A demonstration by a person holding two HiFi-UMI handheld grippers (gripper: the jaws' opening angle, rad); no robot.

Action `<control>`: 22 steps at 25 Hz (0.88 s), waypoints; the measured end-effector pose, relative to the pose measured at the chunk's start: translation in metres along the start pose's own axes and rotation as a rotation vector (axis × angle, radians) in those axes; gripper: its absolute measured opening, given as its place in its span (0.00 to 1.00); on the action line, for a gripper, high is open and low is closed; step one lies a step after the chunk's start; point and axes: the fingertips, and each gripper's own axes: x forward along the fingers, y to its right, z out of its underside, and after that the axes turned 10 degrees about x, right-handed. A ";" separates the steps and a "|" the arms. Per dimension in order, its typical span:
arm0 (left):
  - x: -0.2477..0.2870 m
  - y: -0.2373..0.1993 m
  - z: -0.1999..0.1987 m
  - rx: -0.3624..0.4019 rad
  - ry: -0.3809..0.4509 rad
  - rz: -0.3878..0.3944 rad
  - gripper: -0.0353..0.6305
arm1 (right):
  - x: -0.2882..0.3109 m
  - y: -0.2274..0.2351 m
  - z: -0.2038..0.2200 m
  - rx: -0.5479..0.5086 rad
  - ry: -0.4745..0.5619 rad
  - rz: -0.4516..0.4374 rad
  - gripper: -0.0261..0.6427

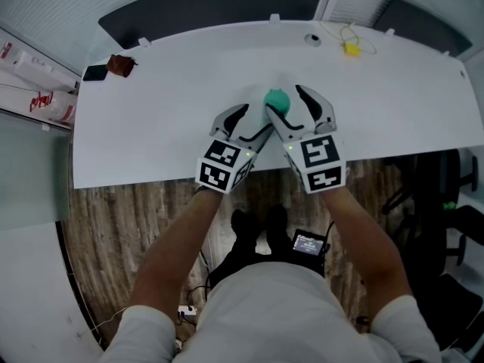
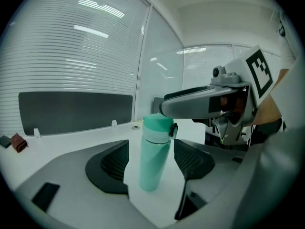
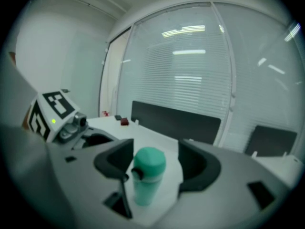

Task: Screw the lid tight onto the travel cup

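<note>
White all over, the table [image 1: 166,127] has a small brown thing [image 1: 121,65] just beside a flat black thing [image 1: 94,72] at its upper left, well apart from the rest. Near the middle of the frame the left gripper [image 1: 253,121] has its jaws wide, and the teal travel cup [image 1: 277,99] stands upright between them on the table, with its lid [image 2: 157,124] on top and a gap on each side. Just right of it the right gripper [image 1: 293,106] comes in higher up, its jaws wide too, one on each side of the lid, and a yellow thing [image 1: 352,48] lies at the upper right.
</note>
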 end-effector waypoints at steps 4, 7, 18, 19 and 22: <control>-0.003 0.000 -0.007 -0.002 0.016 -0.002 0.51 | -0.003 0.002 -0.003 0.000 0.003 0.008 0.48; -0.006 0.000 -0.016 -0.008 0.034 0.003 0.51 | -0.008 0.004 -0.009 0.002 0.015 0.010 0.48; -0.054 0.005 -0.078 -0.062 0.199 0.004 0.31 | -0.057 0.019 -0.040 0.050 0.089 0.031 0.30; -0.059 0.006 -0.083 -0.064 0.216 0.003 0.27 | -0.063 0.020 -0.043 0.057 0.097 0.033 0.28; -0.078 0.011 -0.098 -0.070 0.259 -0.005 0.16 | -0.081 0.020 -0.052 0.069 0.126 0.041 0.20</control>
